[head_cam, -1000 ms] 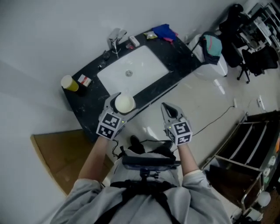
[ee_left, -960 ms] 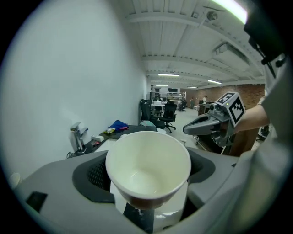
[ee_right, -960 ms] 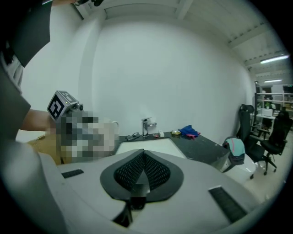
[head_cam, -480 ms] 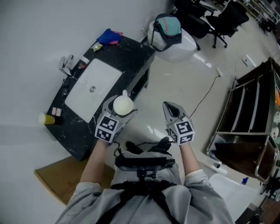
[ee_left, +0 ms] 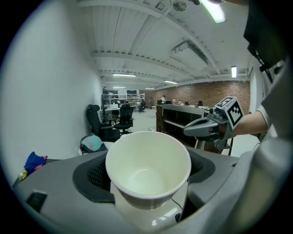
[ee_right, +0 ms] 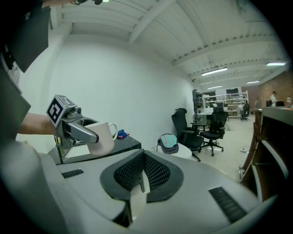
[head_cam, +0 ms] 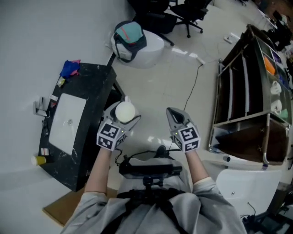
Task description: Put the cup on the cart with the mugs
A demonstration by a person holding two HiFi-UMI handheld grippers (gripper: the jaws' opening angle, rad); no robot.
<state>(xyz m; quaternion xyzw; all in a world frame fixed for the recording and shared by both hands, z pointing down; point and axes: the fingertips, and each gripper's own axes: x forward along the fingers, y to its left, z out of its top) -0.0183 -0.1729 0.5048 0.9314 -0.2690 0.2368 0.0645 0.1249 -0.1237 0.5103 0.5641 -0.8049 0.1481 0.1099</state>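
A white cup [head_cam: 125, 111] [ee_left: 149, 171] with a handle sits upright between the jaws of my left gripper [head_cam: 121, 116], which is shut on it. From the right gripper view the same cup [ee_right: 101, 137] shows at the left, in the left gripper's [ee_right: 78, 130] jaws. My right gripper [head_cam: 177, 118] is held level beside it, shut with nothing in it. The dark cart [head_cam: 249, 98] stands at the right of the head view, with white mugs [head_cam: 276, 87] on its top shelf.
A black counter with a white sink [head_cam: 68, 121] stands at the left against the wall. A white bin with a teal bag [head_cam: 130, 39] sits ahead, with office chairs [head_cam: 183, 11] beyond. A cable [head_cam: 197, 87] runs across the glossy floor.
The view has swung right: the sink counter slid to the left and the cart came into view at the right. Both grippers keep their hold and their spacing.
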